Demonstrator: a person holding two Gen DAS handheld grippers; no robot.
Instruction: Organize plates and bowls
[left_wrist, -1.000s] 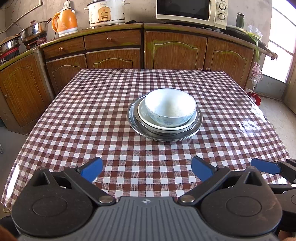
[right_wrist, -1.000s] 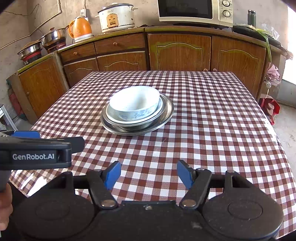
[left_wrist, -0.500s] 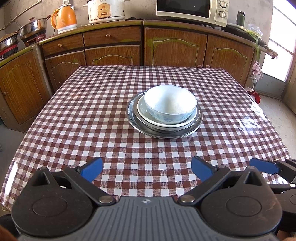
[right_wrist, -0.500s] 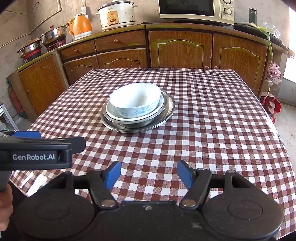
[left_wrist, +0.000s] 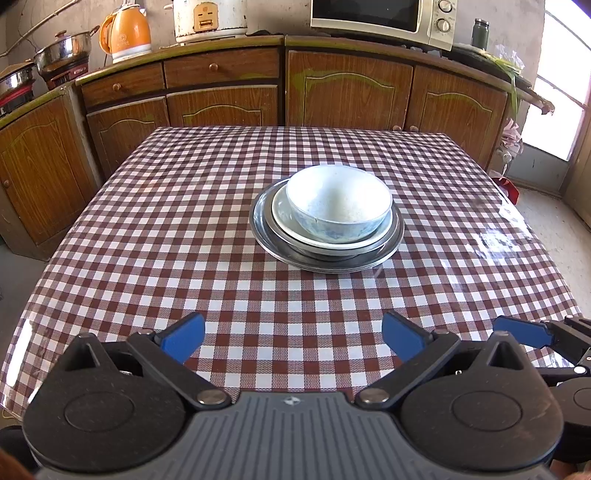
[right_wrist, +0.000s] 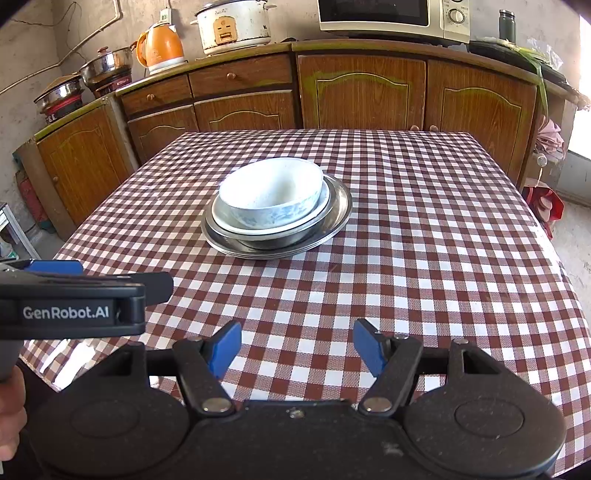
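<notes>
Bowl (left_wrist: 338, 201) atop plates (left_wrist: 327, 254), beyond both open grippers (left_wrist: 291, 338)

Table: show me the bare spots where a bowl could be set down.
The table is bare left of the stack of dishes, right of it toward the glossy edge, behind it toward the cabinets, and in front up to both grippers. Only the centre is taken.

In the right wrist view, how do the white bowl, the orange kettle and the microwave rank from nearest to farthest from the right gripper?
1. White bowl, on the stacked plates at the table's middle.
2. Orange kettle, on the counter, far left.
3. Microwave, at the counter's back, upper right; only slightly farther than the kettle.
</notes>
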